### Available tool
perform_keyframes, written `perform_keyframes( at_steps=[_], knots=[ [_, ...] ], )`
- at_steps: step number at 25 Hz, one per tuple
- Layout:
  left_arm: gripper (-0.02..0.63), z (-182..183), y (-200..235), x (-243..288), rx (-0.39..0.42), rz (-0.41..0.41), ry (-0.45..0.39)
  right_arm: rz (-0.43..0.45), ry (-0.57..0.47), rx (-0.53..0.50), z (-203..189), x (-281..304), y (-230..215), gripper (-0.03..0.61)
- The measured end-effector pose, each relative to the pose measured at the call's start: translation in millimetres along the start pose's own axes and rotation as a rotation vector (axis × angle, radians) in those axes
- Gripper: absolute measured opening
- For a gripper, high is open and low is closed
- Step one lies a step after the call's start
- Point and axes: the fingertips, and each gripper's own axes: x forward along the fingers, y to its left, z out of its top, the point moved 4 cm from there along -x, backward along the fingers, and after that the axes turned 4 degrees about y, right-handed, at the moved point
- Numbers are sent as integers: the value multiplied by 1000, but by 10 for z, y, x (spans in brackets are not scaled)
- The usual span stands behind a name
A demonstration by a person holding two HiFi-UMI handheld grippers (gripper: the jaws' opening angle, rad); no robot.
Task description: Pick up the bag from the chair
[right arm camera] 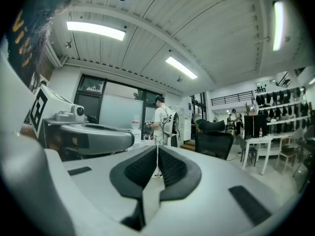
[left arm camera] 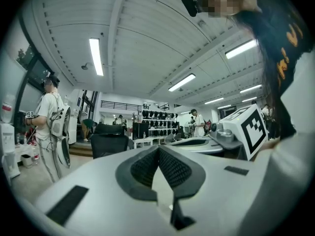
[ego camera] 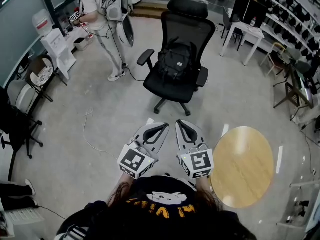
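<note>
Left tongs: the left tongs (ego camera: 161,128) sat at the lower middle of the head view, closed. In the left gripper view (left arm camera: 158,149) the dark ribbed pads met at the tip with nothing between them.
Right tongs: the right tongs (ego camera: 182,125) lay just to the right of the left pair, also closed and empty. The right gripper view (right arm camera: 157,149) showed the pads pressed together.
Marker cubes: each pair carried a marker cube (ego camera: 136,162) at its near end, close to the wearer's chest at the bottom edge.
Bag: the black bag (ego camera: 175,60) rested on the seat of the chair, leaning against the backrest, in the upper middle of the head view.
Chair: the black office chair (ego camera: 196,30) stood on its wheeled base, facing the camera. It also showed small and dark at the left of centre in the left gripper view (left arm camera: 109,140) and at the right of centre in the right gripper view (right arm camera: 214,137). The bag could not be picked out in either.
Gap: both tongs were well apart from the bag, with grey floor (ego camera: 100,109) between them and the chair.
Person: a person (ego camera: 96,6) in light clothes stood at the upper left, left of the chair.
Round wooden table: a round wooden table (ego camera: 242,166) filled the lower right, just beside the right tongs.
Cable: a thin cable (ego camera: 89,134) trailed over the floor at the left.
</note>
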Motion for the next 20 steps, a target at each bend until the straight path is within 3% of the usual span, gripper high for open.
perform_keyframes(
  at_steps=[12,20],
  knots=[
    [0,-7,-364,411,31,-63,25,-27,0,44,-202,-211,-419,9],
    [0,-48,-126,761,45,-101,37,-41,0,74,-245,124,-698,9]
  ],
)
